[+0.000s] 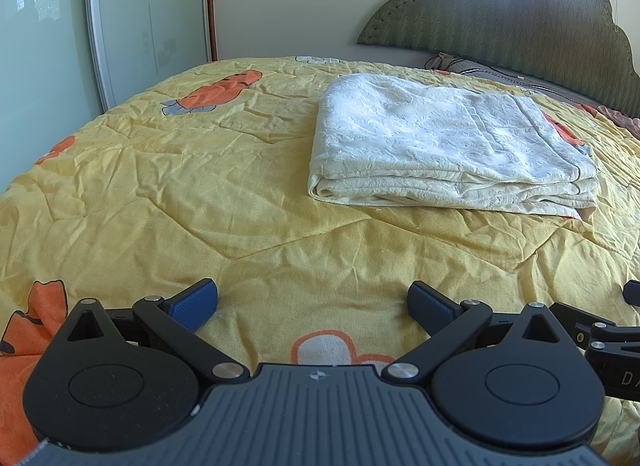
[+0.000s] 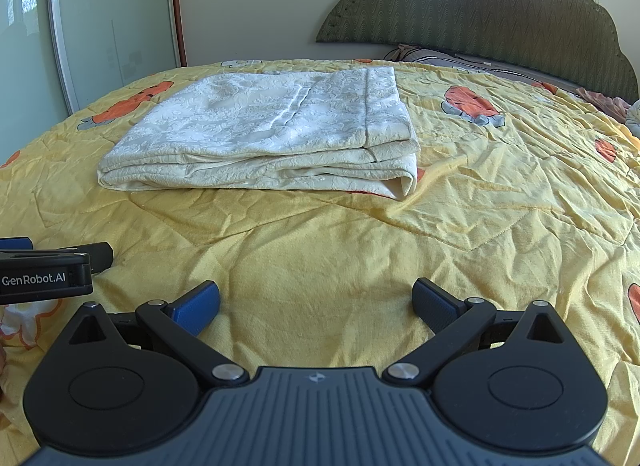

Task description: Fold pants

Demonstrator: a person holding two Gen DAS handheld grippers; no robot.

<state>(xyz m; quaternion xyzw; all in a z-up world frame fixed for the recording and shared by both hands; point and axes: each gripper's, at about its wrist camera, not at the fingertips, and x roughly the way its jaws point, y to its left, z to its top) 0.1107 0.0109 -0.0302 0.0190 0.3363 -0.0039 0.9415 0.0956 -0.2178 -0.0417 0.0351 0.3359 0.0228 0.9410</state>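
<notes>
One folded cream pants on the quilt; two grippers, left gripper and right gripper, jaws spread, empty.

- Bed: covered by a yellow quilt, creased all over, printed with orange carrot figures and white flowers.
- Pants: cream, textured, folded into a flat layered rectangle, lying directly on the quilt toward the far half of the bed.
- Pillow: brownish patterned, at the head end against the green headboard.
</notes>
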